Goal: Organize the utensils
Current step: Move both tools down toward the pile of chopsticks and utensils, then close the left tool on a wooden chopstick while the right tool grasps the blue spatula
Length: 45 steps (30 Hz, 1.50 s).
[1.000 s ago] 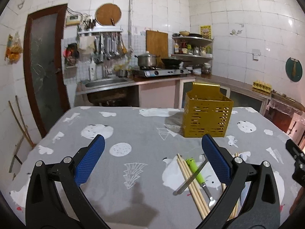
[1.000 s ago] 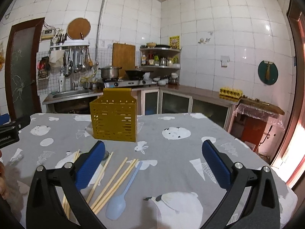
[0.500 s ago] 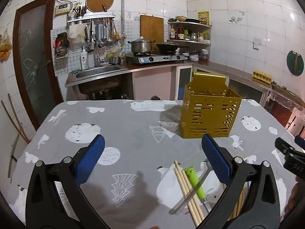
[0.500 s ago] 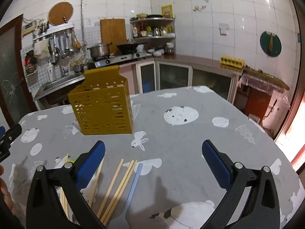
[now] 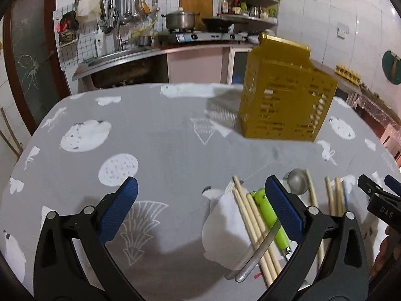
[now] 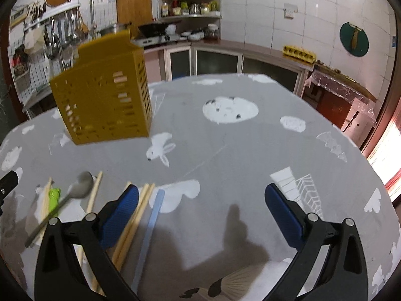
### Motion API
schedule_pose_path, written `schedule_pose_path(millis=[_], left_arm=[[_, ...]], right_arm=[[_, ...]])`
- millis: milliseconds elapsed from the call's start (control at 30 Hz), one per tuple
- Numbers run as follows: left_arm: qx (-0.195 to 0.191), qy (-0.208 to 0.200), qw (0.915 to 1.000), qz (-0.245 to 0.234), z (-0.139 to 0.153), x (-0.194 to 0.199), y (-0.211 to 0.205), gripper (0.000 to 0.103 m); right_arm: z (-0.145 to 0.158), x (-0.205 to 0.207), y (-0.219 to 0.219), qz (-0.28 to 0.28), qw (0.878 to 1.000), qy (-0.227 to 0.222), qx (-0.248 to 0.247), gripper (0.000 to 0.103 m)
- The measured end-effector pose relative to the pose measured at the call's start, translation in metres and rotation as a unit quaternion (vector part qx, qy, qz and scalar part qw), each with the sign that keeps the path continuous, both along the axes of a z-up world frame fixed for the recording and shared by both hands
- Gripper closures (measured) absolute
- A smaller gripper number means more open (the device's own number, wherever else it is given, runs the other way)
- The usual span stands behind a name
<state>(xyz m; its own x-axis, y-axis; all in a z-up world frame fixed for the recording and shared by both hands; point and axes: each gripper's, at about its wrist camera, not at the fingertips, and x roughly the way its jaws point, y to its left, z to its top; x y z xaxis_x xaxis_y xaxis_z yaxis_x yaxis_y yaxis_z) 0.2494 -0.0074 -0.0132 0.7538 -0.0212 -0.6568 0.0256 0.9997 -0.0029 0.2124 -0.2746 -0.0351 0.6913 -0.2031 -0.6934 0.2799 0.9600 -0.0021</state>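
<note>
The round table under its grey cloth printed with white shapes [image 5: 163, 135] filled most of both views, and on it stood the perforated mustard-yellow plastic utensil caddy [image 5: 283, 97], upper right of the left-wrist frame and upper left of the right-wrist one [image 6: 105, 100], upright and well apart from both grippers. The left gripper [image 5: 200, 208] hung low at the bottom of its frame, blue-padded jaws spread wide with nothing between them. The right gripper [image 6: 201, 213] sat the same way at the bottom of its view, jaws wide apart and empty. Loose utensils lay in the lower right of the left view: pale wooden chopsticks [image 5: 246, 213] side by side, a steel spoon [image 5: 297, 180] crossing them, and touching them a lime-green handled utensil [image 5: 272, 223]. In the lower left of the right view a light-blue plastic spoon handle [image 6: 150, 228] lay just beside more chopsticks [image 6: 137, 213].
</note>
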Motion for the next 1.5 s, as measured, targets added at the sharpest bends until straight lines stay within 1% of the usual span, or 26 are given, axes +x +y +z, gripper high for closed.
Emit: schedule_pose_path(millis=[67, 133, 200, 333, 500, 767, 933, 1067, 1133, 1267, 1367, 1433, 1467, 1500], left_arm=[[0.0, 0.016, 0.9999, 0.0, -0.01, 0.003, -0.002, 0.006], [-0.001, 0.036, 0.9993, -0.008, -0.017, 0.006, -0.004, 0.013], [0.003, 0.059, 0.9982, -0.012, -0.025, 0.009, -0.007, 0.016], [0.001, 0.082, 0.9966, -0.01, -0.035, 0.011, -0.009, 0.019], [-0.005, 0.1, 0.9949, -0.009, -0.042, 0.012, -0.007, 0.02], [-0.008, 0.106, 0.9943, 0.0, -0.044, 0.011, -0.005, 0.022], [-0.005, 0.109, 0.994, -0.001, -0.042, 0.008, -0.006, 0.026], [0.004, 0.117, 0.9931, -0.007, -0.043, 0.009, -0.013, 0.027], [0.004, 0.128, 0.9917, -0.01, -0.045, 0.013, -0.015, 0.027], [0.004, 0.137, 0.9905, -0.005, -0.045, 0.017, -0.016, 0.028], [0.008, 0.141, 0.99, -0.001, -0.045, 0.02, -0.02, 0.035], [0.011, 0.143, 0.9897, -0.003, -0.044, 0.022, -0.023, 0.046], [0.01, 0.144, 0.9895, -0.003, -0.043, 0.023, -0.025, 0.048], [0.008, 0.146, 0.9893, -0.004, -0.042, 0.024, -0.026, 0.054]], right_arm=[[-0.006, 0.003, 0.002, 0.005, 1.0, 0.011, 0.003, 0.012], [-0.009, 0.002, 0.002, 0.007, 1.0, 0.014, 0.007, 0.012], [-0.011, 0.001, 0.002, 0.006, 1.0, 0.015, 0.01, 0.012], [-0.011, 0.001, -0.001, 0.003, 1.0, 0.014, 0.018, 0.012], [-0.012, 0.001, -0.002, 0.002, 1.0, 0.013, 0.02, 0.012], [-0.014, 0.002, -0.004, 0.001, 1.0, 0.011, 0.023, 0.012], [-0.013, 0.0, -0.002, 0.002, 1.0, 0.01, 0.016, 0.012], [-0.013, 0.0, -0.001, 0.0, 1.0, 0.012, 0.012, 0.012], [-0.013, -0.001, -0.001, -0.002, 1.0, 0.012, 0.011, 0.012], [-0.012, -0.003, -0.001, -0.004, 1.0, 0.012, 0.011, 0.012], [-0.013, -0.001, 0.0, -0.002, 1.0, 0.017, 0.008, 0.012], [-0.015, 0.002, 0.003, 0.0, 1.0, 0.022, 0.004, 0.012], [-0.015, 0.003, 0.006, 0.002, 1.0, 0.027, -0.001, 0.012], [-0.016, 0.006, 0.009, 0.003, 0.999, 0.033, -0.008, 0.014]])
